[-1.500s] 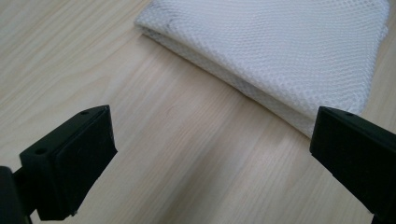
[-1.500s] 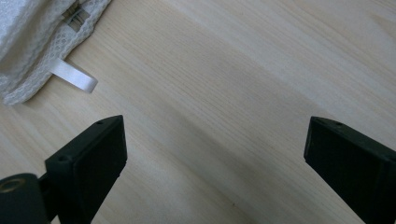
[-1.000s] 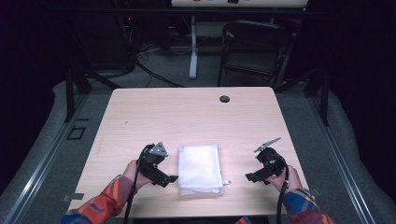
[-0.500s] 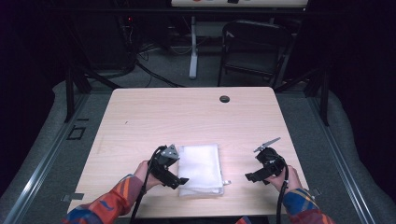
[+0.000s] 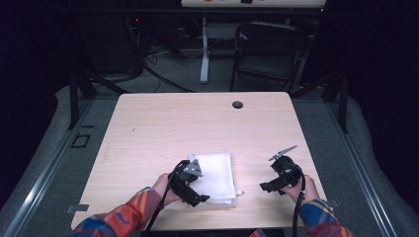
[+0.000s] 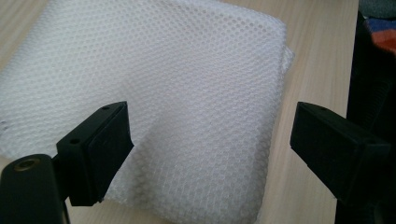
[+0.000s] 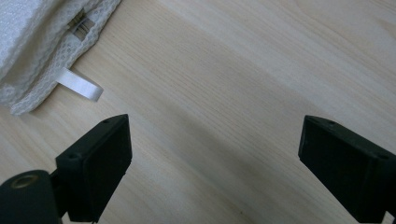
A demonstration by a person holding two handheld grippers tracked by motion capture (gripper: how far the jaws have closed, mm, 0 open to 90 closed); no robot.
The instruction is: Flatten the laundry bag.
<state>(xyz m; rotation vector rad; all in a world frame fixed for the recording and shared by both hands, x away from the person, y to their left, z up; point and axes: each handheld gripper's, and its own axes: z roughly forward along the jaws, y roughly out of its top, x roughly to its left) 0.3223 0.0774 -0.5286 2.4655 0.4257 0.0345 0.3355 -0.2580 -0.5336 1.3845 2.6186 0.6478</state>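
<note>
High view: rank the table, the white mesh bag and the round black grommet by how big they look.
1. Table, largest by far.
2. White mesh bag, folded near the front edge.
3. Round black grommet, smallest; it lies farther from the camera, but the gap is plain.

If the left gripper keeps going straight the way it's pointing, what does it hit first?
Most likely the folded white mesh bag: the left gripper points at it, jaws open and just closing, nothing pinched yet.

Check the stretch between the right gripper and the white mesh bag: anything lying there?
Just bare wood of the table in the high view between the right gripper and the mesh bag, apart from the bag's small white loop tab.
</note>
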